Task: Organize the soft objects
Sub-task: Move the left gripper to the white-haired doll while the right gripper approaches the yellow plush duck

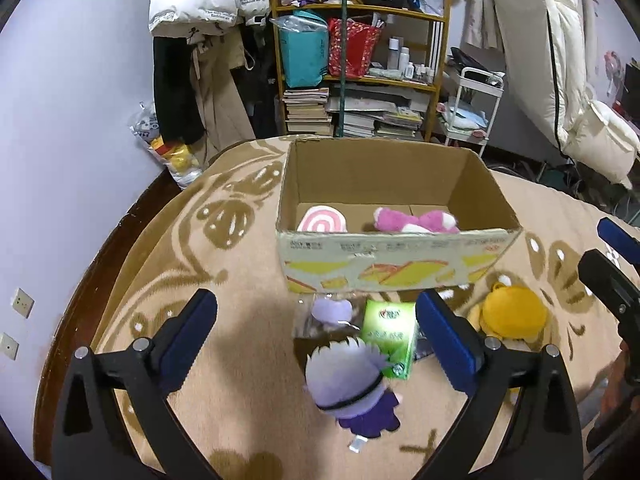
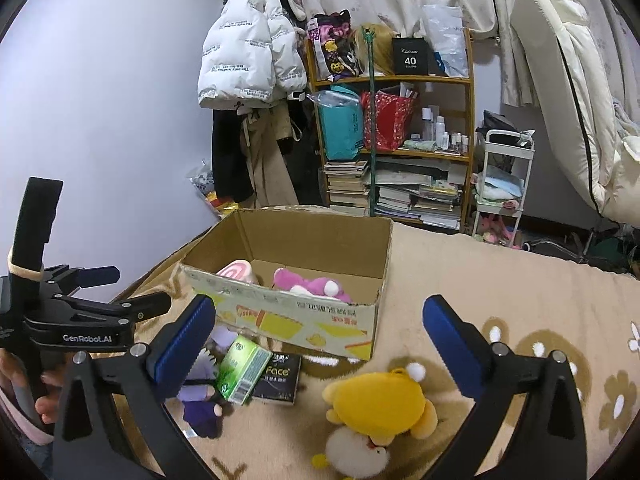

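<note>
Ahead of your left gripper (image 1: 316,316) sits the open cardboard box (image 1: 396,264), its near wall facing you. Inside it lie two things: a pink-and-white swirl plush (image 1: 323,220) toward the left corner and a magenta plush (image 1: 416,221) to its right, with bare cardboard floor behind them.

Your left gripper is spread wide and holds nothing. Between its fingers, on the beige patterned blanket (image 1: 224,360), lies the purple doll (image 1: 348,384), touching a green tissue pack (image 1: 390,340); a small lilac plush (image 1: 332,310) lies just beyond, near the box's foot.

Your right gripper (image 2: 320,320) is also wide and empty. The yellow plush (image 2: 380,404) lies between its fingers, low in view, lying over a white fluffy toy (image 2: 356,456). To its left rests a black packet (image 2: 280,376) beside the green pack.

The blanket right of the box lies open toward the far edge. On the left, the blanket's rim curves close behind the box's left corner.
</note>
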`<action>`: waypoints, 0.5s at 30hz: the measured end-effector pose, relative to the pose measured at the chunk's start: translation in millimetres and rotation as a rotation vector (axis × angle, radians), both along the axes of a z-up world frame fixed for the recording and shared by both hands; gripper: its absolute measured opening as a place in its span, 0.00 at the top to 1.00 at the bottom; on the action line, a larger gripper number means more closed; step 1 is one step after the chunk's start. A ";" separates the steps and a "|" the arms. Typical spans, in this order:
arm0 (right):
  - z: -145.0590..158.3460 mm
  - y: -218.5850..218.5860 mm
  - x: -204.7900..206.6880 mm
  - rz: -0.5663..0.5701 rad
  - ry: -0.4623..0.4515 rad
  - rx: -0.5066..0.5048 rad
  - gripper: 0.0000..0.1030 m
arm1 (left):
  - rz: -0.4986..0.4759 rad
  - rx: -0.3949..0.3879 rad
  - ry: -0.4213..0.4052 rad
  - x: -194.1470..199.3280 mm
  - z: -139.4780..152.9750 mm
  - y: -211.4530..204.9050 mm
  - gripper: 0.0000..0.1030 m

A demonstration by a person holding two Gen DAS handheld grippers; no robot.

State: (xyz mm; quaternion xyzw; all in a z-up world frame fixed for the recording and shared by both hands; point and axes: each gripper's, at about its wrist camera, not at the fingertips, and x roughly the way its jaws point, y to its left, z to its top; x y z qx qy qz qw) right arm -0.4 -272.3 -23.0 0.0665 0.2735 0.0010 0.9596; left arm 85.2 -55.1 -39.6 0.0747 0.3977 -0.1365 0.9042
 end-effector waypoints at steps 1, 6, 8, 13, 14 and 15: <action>-0.1 -0.6 -3.9 -0.010 -0.001 0.007 0.00 | 0.003 0.000 0.001 -2.6 0.5 0.8 0.04; -6.1 -4.3 -16.1 -0.032 0.019 0.057 0.00 | 0.046 -0.014 0.003 -19.3 2.0 9.4 0.04; -7.7 -6.2 -19.1 -0.043 0.022 0.066 0.00 | 0.048 -0.027 0.000 -26.1 4.4 12.6 0.04; -9.5 -11.5 -20.6 -0.068 0.020 0.081 0.00 | 0.049 -0.004 -0.005 -33.9 2.2 12.4 0.04; -10.3 -12.3 -20.5 -0.071 0.022 0.084 0.00 | 0.043 0.004 -0.003 -34.0 1.7 10.0 0.04; -10.5 -11.9 -19.8 -0.074 0.025 0.085 0.00 | 0.038 0.009 -0.001 -33.9 0.9 7.6 0.04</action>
